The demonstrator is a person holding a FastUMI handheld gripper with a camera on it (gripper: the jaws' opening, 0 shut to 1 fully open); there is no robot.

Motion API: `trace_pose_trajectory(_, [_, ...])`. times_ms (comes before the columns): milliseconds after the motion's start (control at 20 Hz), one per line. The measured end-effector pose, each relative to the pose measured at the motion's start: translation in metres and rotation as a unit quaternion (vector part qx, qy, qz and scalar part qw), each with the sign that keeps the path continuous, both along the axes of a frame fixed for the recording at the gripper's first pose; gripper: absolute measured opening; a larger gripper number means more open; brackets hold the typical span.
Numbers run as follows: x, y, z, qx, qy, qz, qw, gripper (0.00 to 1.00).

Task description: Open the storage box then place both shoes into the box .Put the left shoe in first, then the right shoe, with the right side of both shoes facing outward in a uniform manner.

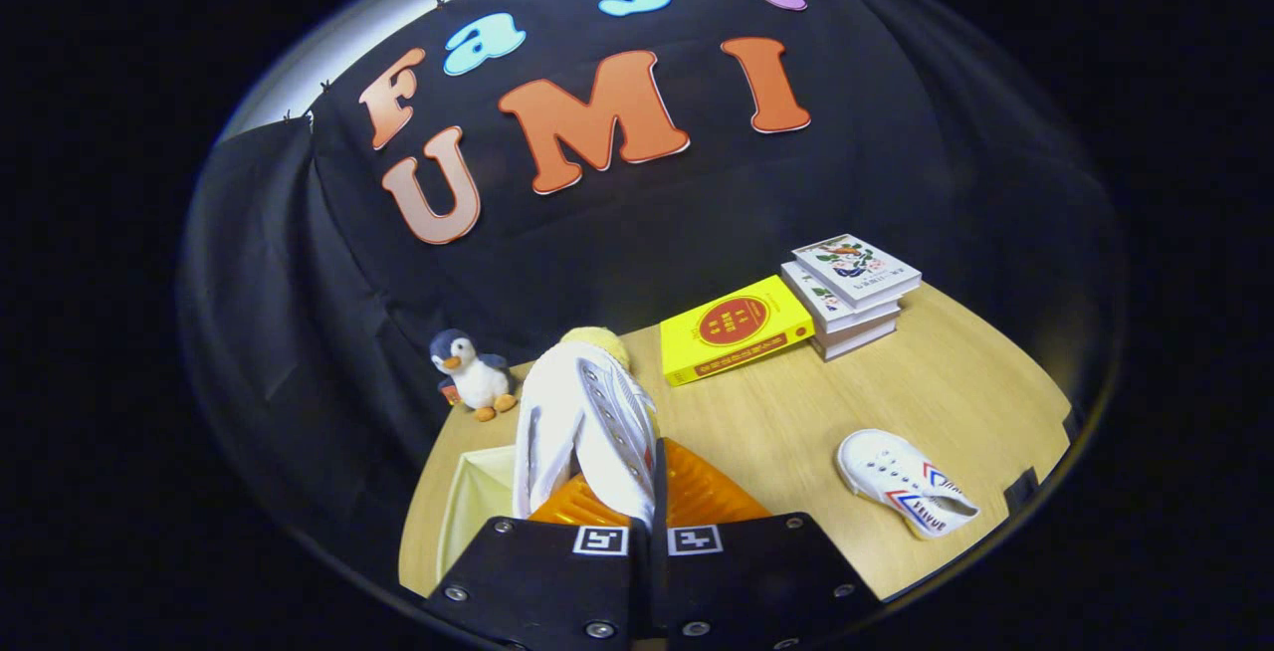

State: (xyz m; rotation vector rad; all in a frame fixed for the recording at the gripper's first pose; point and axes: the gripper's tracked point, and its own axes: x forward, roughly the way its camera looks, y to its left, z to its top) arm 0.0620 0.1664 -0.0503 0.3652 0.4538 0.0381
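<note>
No legible text – shoe (pixel 906 484) side logo (blurred), book covers (pixel 735 327) unreadable.

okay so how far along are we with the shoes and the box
Done: the box looks open, its pale inside showing beside the orange lid. In hand: the gripper is shut on one white shoe, held just ahead of the fingers over the box. Left: set that shoe inside, then fetch the second shoe, lying on the table, and place it too.

A light wooden table (pixel 796 422) is seen, on which 1 white shoe (pixel 904 482) lies on its side. Farther back, a yellow book (pixel 735 328) is laid flat beside a stack of books (pixel 849 295). A plush penguin (pixel 472 372) is stood at the table's far corner.
</note>
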Motion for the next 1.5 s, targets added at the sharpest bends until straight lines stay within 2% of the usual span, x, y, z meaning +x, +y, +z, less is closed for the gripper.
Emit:
trace_pose_trajectory(200, [-0.001, 0.067, -0.013, 0.014, 0.020, 0.019, 1.000, 0.00])
trace_pose_trajectory(500, [-0.004, 0.127, -0.076, 0.000, 0.080, 0.018, 0.997, 0.00])
trace_pose_trajectory(750, [-0.006, 0.139, -0.110, 0.008, 0.119, -0.002, 0.993, 0.00])
trace_pose_trajectory(1100, [-0.001, 0.137, -0.111, 0.025, 0.115, -0.032, 0.993, 0.01])
trace_pose_trajectory(1350, [-0.001, 0.141, -0.115, 0.018, 0.118, -0.030, 0.992, 0.00])
trace_pose_trajectory(1500, [-0.008, 0.157, -0.129, -0.003, 0.145, 0.015, 0.989, 0.06])
